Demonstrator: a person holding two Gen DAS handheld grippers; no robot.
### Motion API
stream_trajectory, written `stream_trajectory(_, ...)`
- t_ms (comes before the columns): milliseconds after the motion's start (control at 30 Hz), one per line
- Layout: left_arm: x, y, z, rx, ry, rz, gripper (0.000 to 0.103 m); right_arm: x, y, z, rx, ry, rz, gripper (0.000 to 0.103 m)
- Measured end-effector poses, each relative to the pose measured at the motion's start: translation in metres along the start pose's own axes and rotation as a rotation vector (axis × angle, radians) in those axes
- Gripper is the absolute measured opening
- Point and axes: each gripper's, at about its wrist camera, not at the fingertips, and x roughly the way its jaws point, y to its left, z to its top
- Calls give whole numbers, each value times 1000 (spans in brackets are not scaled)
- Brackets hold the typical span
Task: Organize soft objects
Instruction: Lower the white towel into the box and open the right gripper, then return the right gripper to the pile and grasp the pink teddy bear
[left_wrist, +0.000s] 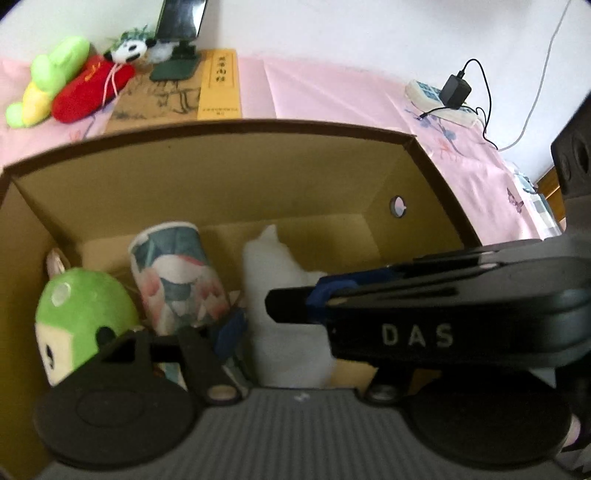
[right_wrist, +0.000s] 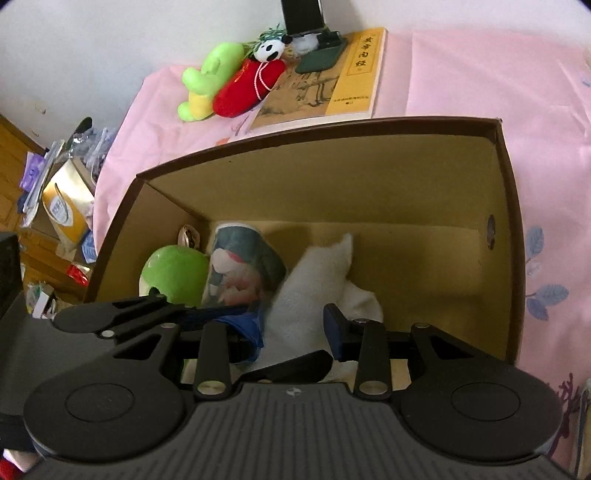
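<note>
Right gripper (right_wrist: 295, 328) fingers apart astride white towel (right_wrist: 317, 280) in box (right_wrist: 509, 206).

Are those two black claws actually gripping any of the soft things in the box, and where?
Nothing looks held. The right gripper stands open around the white towel, pads not pressing. The left gripper is open above the box.

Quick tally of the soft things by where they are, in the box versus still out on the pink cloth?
In the cardboard box: 3 (green plush, printed roll, white towel)
On the pink cloth: 3 (green toy, red toy, panda)
Total: 6
</note>
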Motion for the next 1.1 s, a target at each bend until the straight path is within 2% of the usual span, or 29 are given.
stream_trajectory(233,-23,-4,-4,0,-36,17,62,-23,4,-5,36,-71,46,21)
stream_trajectory(567,-79,-32,-20,103,-141,18,62,-73,18,-31,98,-212,160,21)
stream_trajectory(800,-97,-71,-36,216,-158,-68,62,-108,4,-59,144,-284,144,21)
stream_trajectory(1100,-97,-132,-57,355,-142,-206,63,-169,-49,-113,261,-372,55,21)
